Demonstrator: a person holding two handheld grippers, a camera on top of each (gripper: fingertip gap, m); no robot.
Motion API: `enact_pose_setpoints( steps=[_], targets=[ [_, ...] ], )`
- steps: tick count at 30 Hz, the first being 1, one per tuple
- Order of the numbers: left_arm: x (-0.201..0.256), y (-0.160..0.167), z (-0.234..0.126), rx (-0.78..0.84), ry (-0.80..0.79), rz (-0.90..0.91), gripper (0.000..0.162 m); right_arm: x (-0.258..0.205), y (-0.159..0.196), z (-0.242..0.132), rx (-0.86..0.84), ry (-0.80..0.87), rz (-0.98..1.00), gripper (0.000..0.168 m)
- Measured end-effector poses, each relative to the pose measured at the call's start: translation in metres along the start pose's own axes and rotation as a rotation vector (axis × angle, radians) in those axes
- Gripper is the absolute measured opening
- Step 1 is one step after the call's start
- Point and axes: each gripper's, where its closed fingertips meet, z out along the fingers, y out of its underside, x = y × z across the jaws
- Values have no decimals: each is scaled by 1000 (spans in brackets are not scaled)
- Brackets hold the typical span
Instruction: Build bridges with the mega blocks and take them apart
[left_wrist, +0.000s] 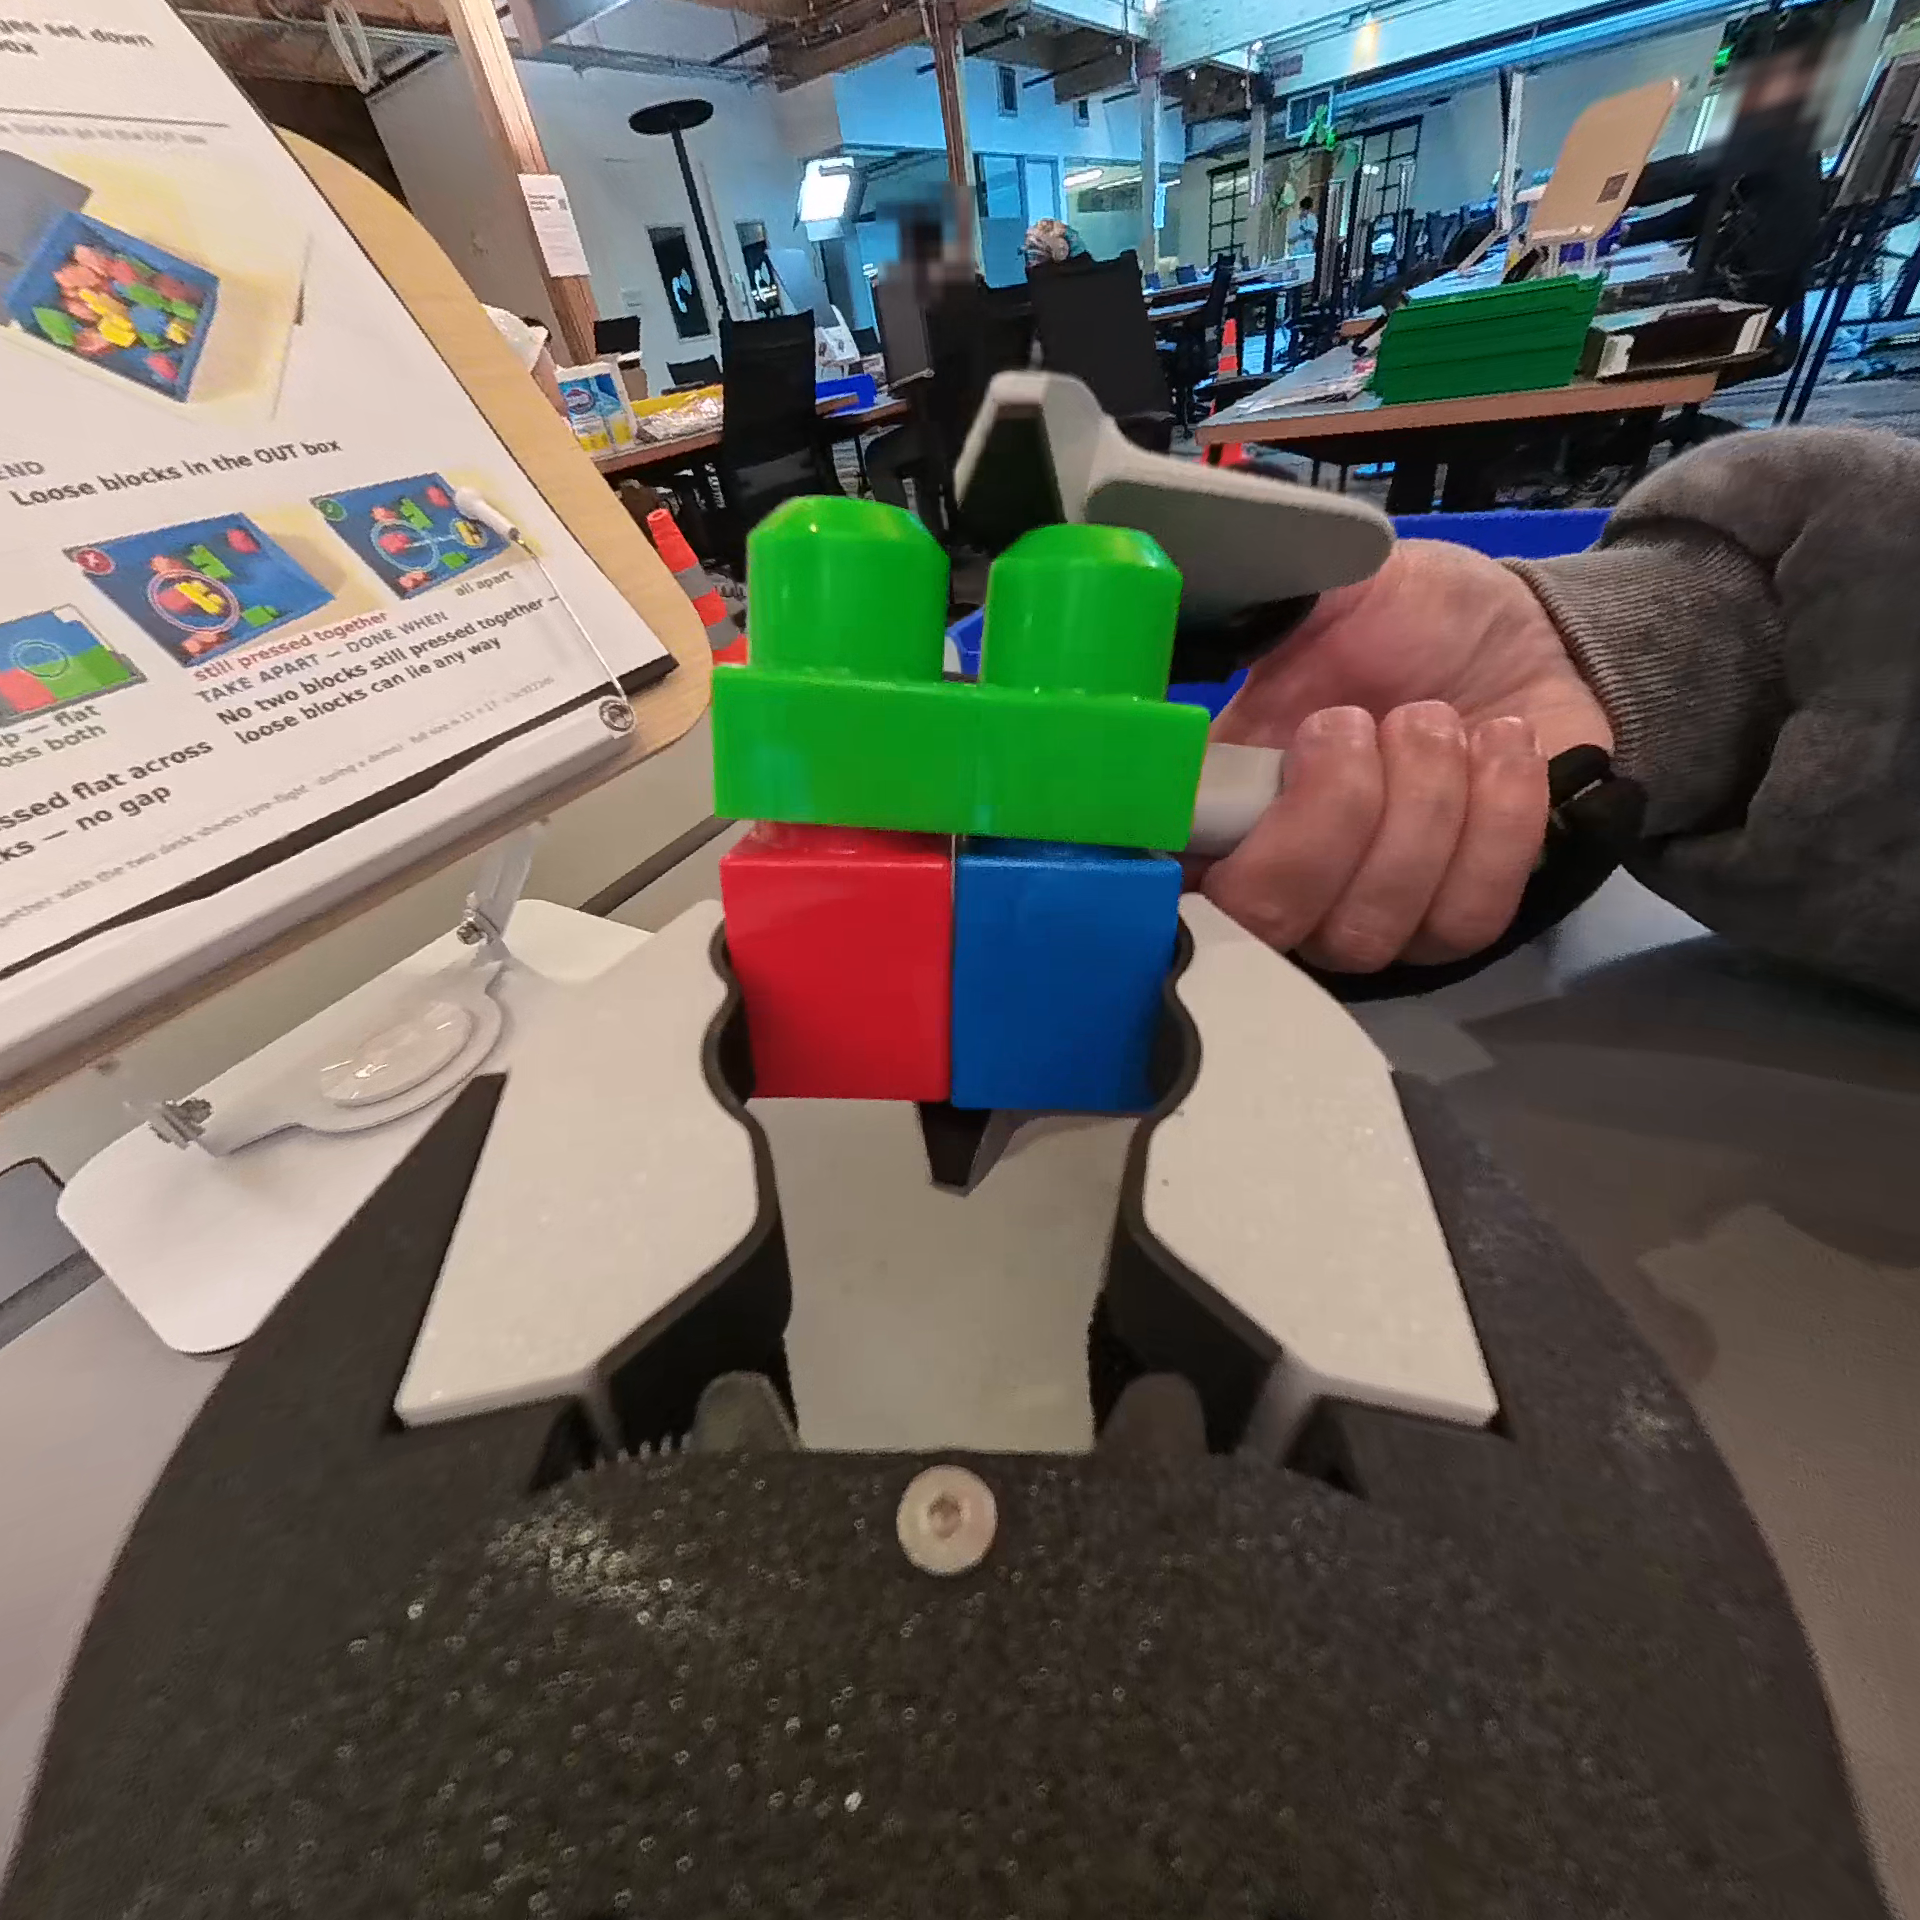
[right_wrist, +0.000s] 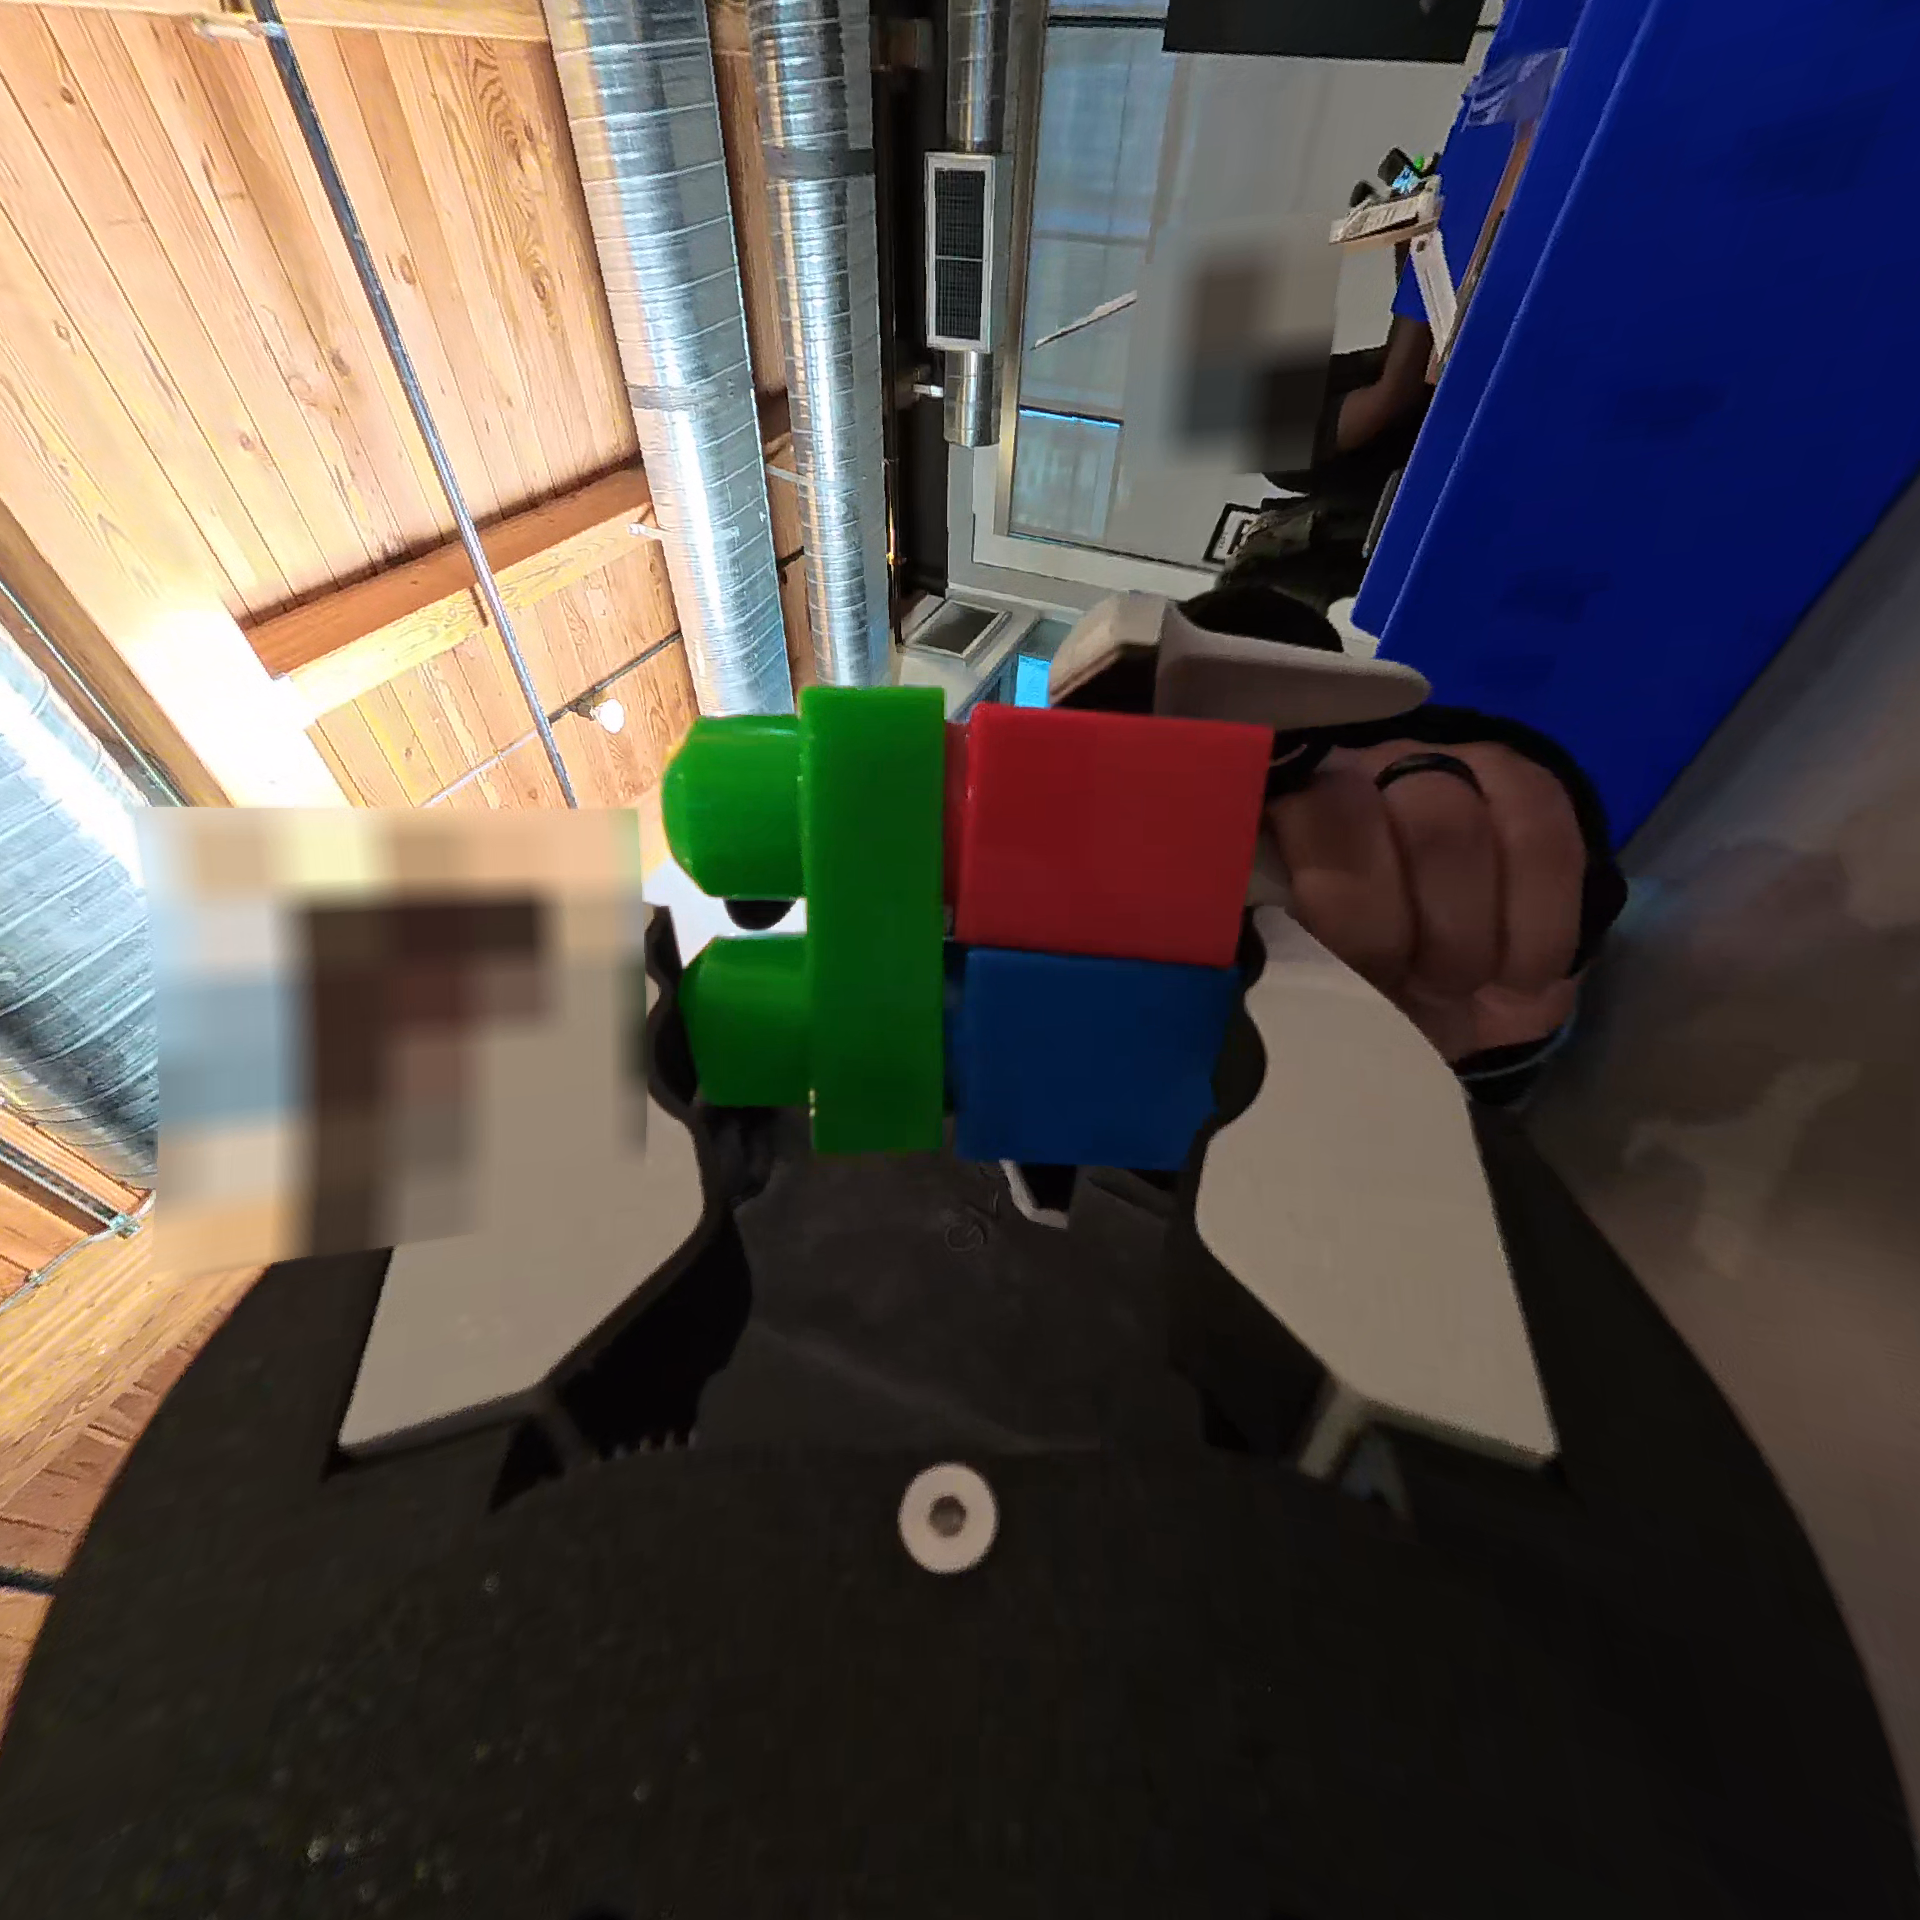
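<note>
Bridge (left_wrist: 956, 852): green block (left_wrist: 961, 764) capping red block (left_wrist: 836, 966), blue block (left_wrist: 1060, 971); light, rigid, slick.
Left fingers (left_wrist: 951, 997): clamping red-blue pair.
Right fingers (right_wrist: 951, 1023): closed across green and blue.
Hold: flat sides.

Open-plan workshop/lab in a converted industrial hall. Behind the instruction sheet (left_wrist: 260, 499) on its stand: rows of worktables (left_wrist: 1455, 410), black office chairs (left_wrist: 769, 405), stacked green trays (left_wrist: 1486, 338), orange cones (left_wrist: 686, 566). Overhead: timber plank ceiling (right_wrist: 260, 312), exposed metal ducts (right_wrist: 675, 364).
</note>
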Motion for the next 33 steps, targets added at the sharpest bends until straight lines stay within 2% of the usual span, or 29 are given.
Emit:
enact_pose_setpoints(
  steps=[8,16,21,23,26,29,33],
  targets=[
    [0,5,3,-27,-10,24,75,5,2,-5,-6,30,-42,99],
    [-1,5,3,-21,-5,14,75,6,2,-6,3,-33,-3,96],
    [-6,3,2,-20,-54,24,75,6,-9,-4,80,-27,-56,97],
    [-3,-1,0,2,-29,11,75,8,-11,-4,86,-2,-105,108],
    [7,-6,0,25,35,-5,75,7,-14,-1,69,7,-112,110],
    [12,-2,2,7,54,8,75,2,-6,3,-5,-12,-112,98],
    [16,-5,2,18,78,12,75,0,1,1,-57,-7,-105,96]
  ],
)
